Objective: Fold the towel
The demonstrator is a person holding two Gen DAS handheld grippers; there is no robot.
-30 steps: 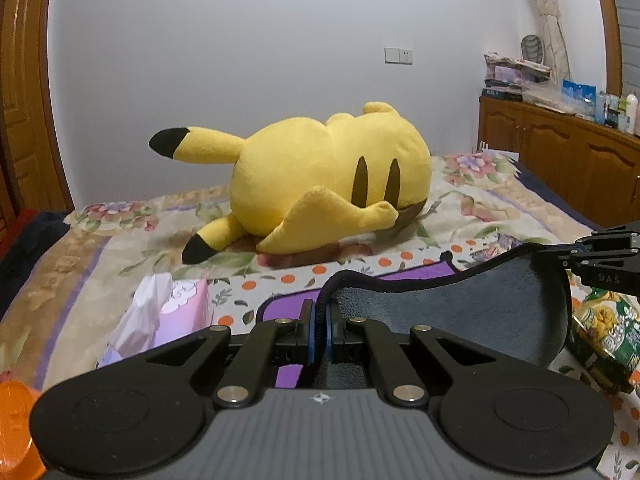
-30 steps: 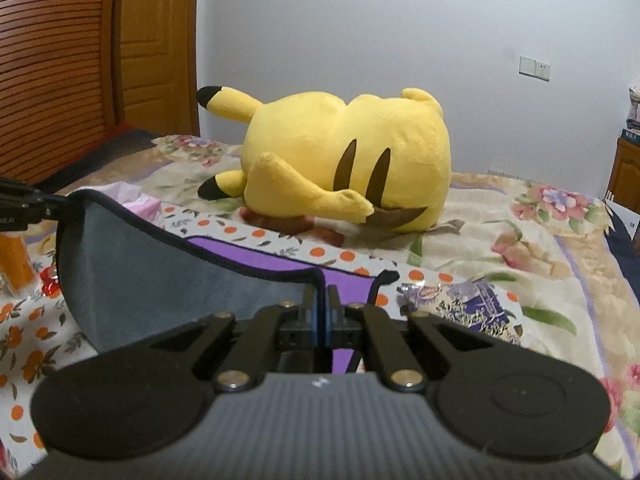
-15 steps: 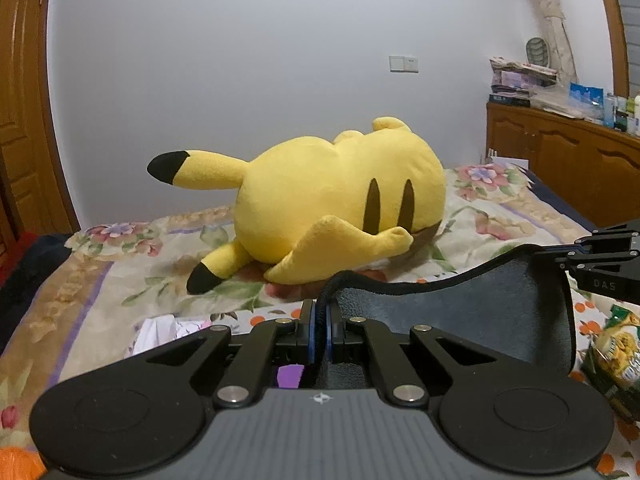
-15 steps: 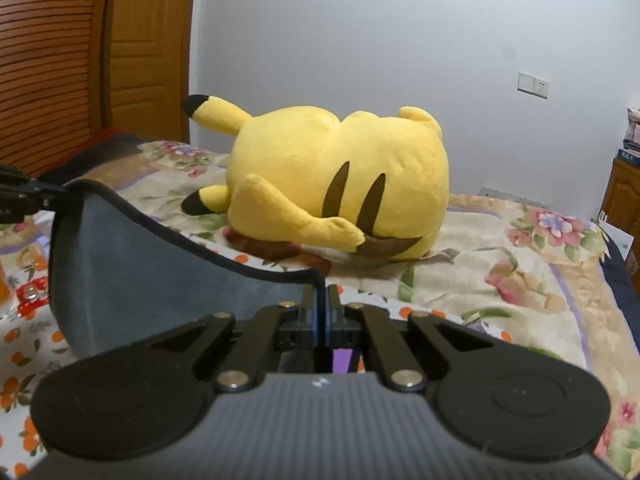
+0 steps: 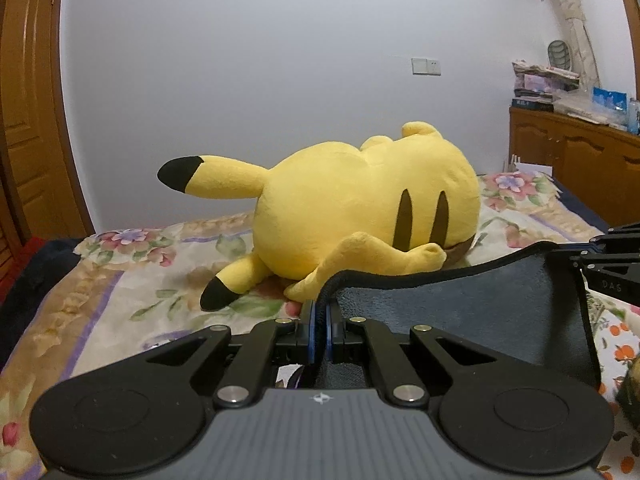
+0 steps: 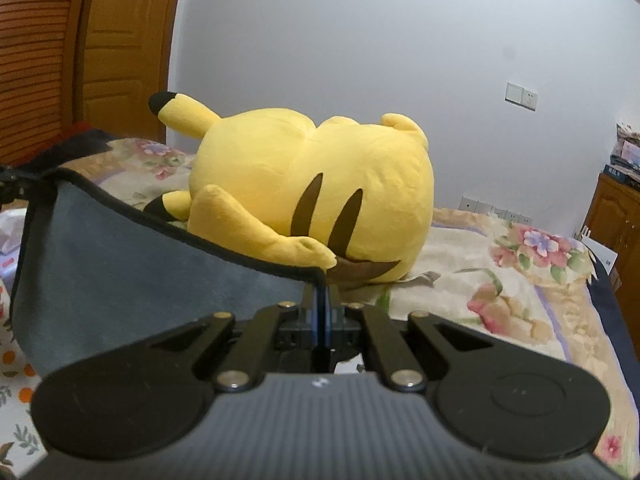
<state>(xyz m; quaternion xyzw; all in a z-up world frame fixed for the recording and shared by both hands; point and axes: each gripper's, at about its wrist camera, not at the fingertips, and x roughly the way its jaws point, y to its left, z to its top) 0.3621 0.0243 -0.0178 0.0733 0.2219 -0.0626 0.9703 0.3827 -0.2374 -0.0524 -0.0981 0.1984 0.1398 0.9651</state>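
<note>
A grey towel [image 5: 460, 312] with a black hem hangs stretched between my two grippers above the bed. My left gripper [image 5: 320, 312] is shut on the towel's left corner. My right gripper [image 6: 322, 300] is shut on the right corner; the towel [image 6: 120, 264] spreads to the left of it. The right gripper also shows at the right edge of the left wrist view [image 5: 612, 264], and the left gripper at the left edge of the right wrist view [image 6: 12, 184]. The towel's lower part is hidden behind the gripper bodies.
A big yellow plush toy [image 5: 360, 212] lies on the flowered bedspread [image 5: 120, 280] just beyond the towel, also in the right wrist view [image 6: 312, 196]. A wooden cabinet [image 5: 580, 168] stands at the right, a wooden door [image 6: 120, 48] at the left.
Both grippers have risen and moved forward with the towel. The purple sheet and the tissue pack have dropped out of view. The plush toy looks nearer.
</note>
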